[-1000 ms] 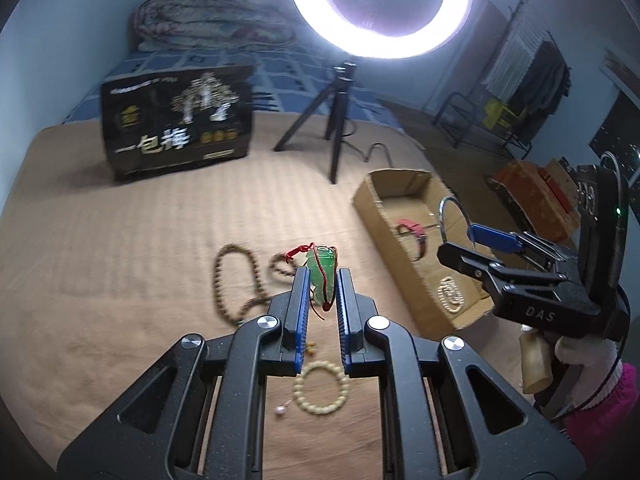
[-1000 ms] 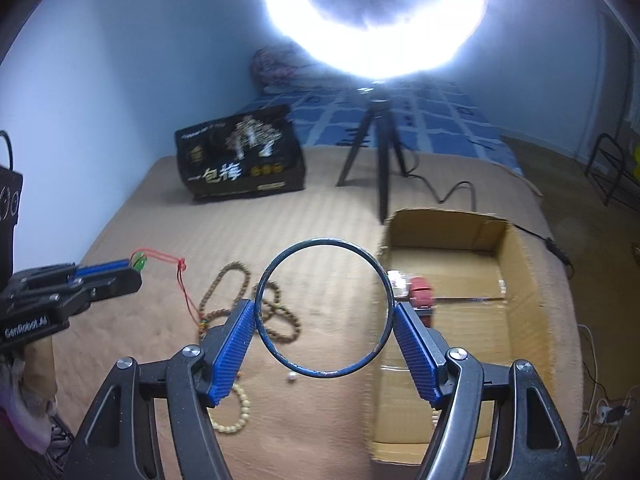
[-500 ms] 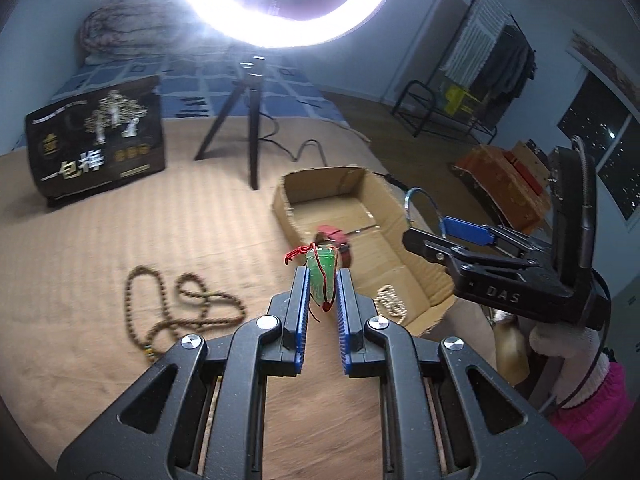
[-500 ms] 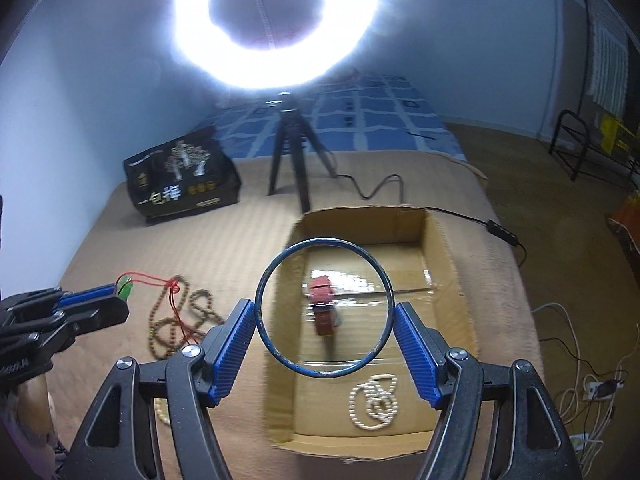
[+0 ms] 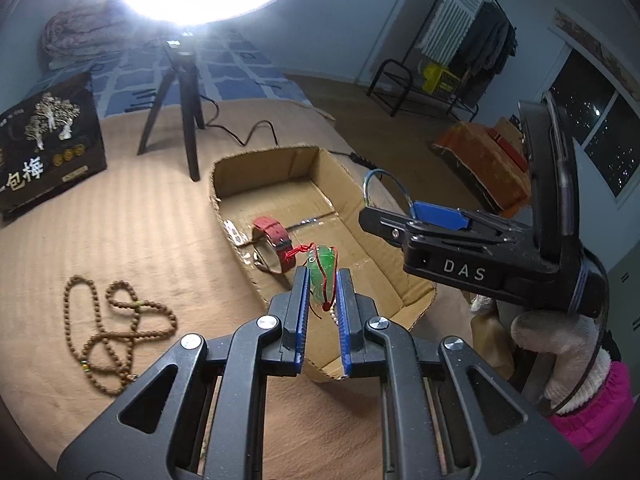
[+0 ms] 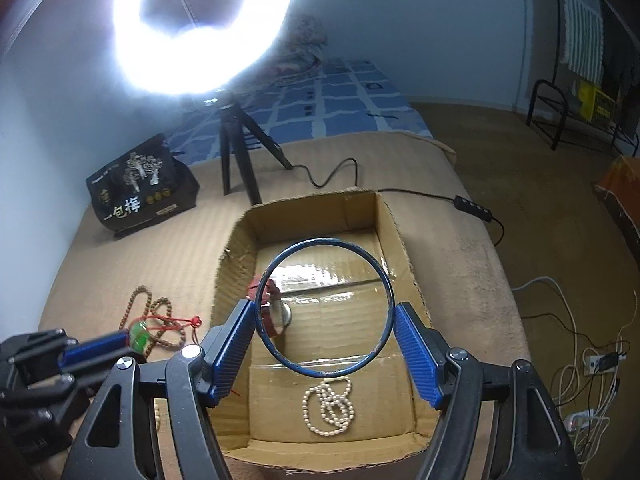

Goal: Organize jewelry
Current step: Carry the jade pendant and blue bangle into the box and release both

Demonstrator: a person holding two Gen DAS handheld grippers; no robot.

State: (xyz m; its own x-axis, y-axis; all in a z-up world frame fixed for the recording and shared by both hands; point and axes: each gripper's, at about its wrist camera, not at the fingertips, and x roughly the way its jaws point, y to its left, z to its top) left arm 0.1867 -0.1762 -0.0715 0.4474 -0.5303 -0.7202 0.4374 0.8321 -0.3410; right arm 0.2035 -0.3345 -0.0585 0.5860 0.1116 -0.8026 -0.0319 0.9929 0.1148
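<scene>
Right wrist view: right gripper pinches the thin blue bangle across its width, above the cardboard box — stiff, light, likely slippery; left gripper is pressed onto the green pendant, small, hard, likely chippable, its red cord trailing beyond the pads.

Green pendant on red cord, blue bangle above cardboard box.

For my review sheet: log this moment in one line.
left gripper: shut on green pendant | right gripper: shut on bangle | both over cardboard box
</scene>
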